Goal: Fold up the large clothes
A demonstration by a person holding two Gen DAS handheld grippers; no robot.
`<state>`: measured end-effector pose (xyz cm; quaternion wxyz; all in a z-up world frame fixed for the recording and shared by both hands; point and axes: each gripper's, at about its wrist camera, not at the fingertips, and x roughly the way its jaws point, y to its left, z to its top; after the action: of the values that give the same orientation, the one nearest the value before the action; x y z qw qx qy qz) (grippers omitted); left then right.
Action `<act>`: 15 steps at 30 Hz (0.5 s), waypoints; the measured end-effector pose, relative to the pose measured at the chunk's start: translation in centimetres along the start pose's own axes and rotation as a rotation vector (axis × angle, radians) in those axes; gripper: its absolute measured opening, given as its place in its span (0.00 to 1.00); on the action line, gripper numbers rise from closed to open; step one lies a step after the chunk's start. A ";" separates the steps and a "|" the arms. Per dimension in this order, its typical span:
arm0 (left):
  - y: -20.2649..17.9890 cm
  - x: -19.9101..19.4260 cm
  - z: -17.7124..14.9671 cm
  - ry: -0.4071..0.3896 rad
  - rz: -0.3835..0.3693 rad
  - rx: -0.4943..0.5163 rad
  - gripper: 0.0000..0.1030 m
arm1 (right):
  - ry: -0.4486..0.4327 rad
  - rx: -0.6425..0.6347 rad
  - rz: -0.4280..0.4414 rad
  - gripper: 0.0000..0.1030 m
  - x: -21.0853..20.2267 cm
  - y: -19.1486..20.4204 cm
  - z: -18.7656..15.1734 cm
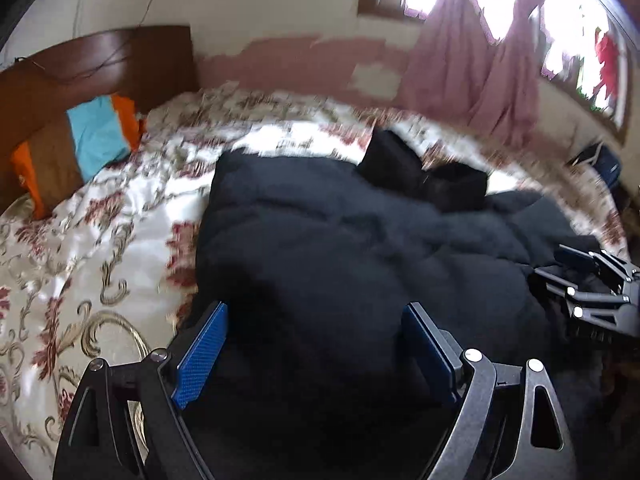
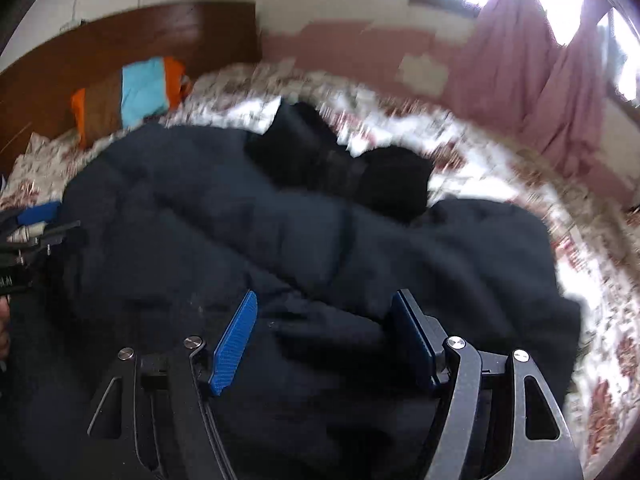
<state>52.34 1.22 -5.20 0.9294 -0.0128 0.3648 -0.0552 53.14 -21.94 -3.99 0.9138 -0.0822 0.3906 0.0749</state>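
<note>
A big dark puffy coat (image 1: 340, 240) lies spread on the bed (image 1: 80, 280). It covers the middle of the flowery bed cover and reaches the bed's near edge. It looks bumpy and not yet neat, so I think the folding is at its start or in the middle.

The left tool (image 1: 316, 344) is wide open and holds nothing. It sits low over the coat's near edge, toward the coat's left side. The right tool (image 2: 324, 332) is wide open too and holds nothing. It sits over the coat's near edge, more to the right, where the cloth is bunched in thick rolls. Both pictures are blurry, so I cannot tell if the pads touch the cloth.

The next move, I think, is to close each tool on a bit of the coat's edge and lift it over toward the far side. The coat is thick and soft, so a tool may catch only the top layer, or too fat a bunch.

A black lump of cloth (image 2: 344, 168) lies at the coat's far edge. I cannot tell if it is the hood or another thing. It could get in the way of a flat fold. A striped pillow (image 1: 80, 144) leans on the wooden headboard (image 1: 100, 64), well away from the coat. Pink curtains (image 2: 560, 80) hang past the bed.
</note>
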 end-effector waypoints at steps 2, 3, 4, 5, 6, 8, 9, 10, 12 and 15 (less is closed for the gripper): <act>-0.2 0.5 -0.2 0.013 0.023 0.022 0.84 | 0.032 0.020 0.025 0.63 1.2 -0.5 -0.8; -0.4 0.7 -0.4 0.016 0.041 0.044 0.84 | 0.045 0.029 0.037 0.63 1.7 -0.7 -1.1; -0.7 0.9 -0.5 0.021 0.063 0.071 0.85 | 0.052 0.034 0.044 0.63 2.0 -0.7 -1.3; -1.1 1.2 -0.7 0.027 0.087 0.102 0.85 | 0.061 0.038 0.050 0.63 2.2 -0.6 -1.5; -1.5 1.4 -0.8 0.032 0.107 0.128 0.85 | 0.072 0.036 0.053 0.63 2.5 -0.8 -1.6; -1.9 1.8 -1.1 0.040 0.137 0.157 0.85 | 0.085 0.024 0.044 0.63 2.9 -0.5 -2.1; -2.0 2.0 -1.1 0.043 0.145 0.165 0.85 | 0.092 0.013 0.034 0.63 3.1 -0.2 -2.3; -2.0 2.2 -1.1 0.047 0.150 0.172 0.85 | 0.096 0.004 0.026 0.63 3.2 0.1 -2.5; -2.1 2.4 -1.3 0.054 0.155 0.180 0.86 | 0.103 -0.001 0.017 0.63 3.6 0.5 -2.6; -2.1 2.7 -1.6 0.056 0.163 0.194 0.88 | 0.106 -0.011 0.004 0.64 3.7 0.7 -2.6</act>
<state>53.02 -1.16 -8.04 0.9171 0.1081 0.3834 -0.0148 53.70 -21.53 -8.57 0.8913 -0.0901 0.4382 0.0742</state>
